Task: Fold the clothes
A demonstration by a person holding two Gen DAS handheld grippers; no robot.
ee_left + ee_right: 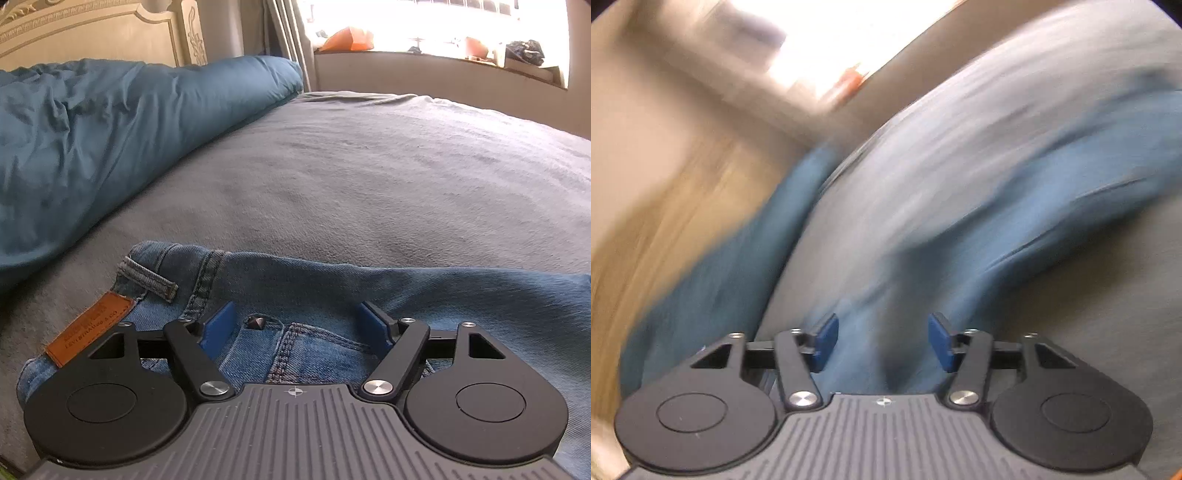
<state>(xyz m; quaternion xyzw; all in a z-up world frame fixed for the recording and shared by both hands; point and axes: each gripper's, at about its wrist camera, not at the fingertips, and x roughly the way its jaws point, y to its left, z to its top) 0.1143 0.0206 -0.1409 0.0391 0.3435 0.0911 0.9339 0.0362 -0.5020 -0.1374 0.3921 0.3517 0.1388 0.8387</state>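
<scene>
Left gripper (300, 325) splayed over the jeans (314, 295) waistband on the grey bed (369, 184), gripping nothing; right gripper (882, 341) also unclenched above blurred denim: pinch the waistband flat before folding, seams aligned.

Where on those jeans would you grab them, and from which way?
Probably the jeans at the waistband by the belt loop, coming from the near side, where the left gripper sits open. That band is thick, stitched and slightly raised off the grey bedspread, so it offers an edge to pinch.
</scene>
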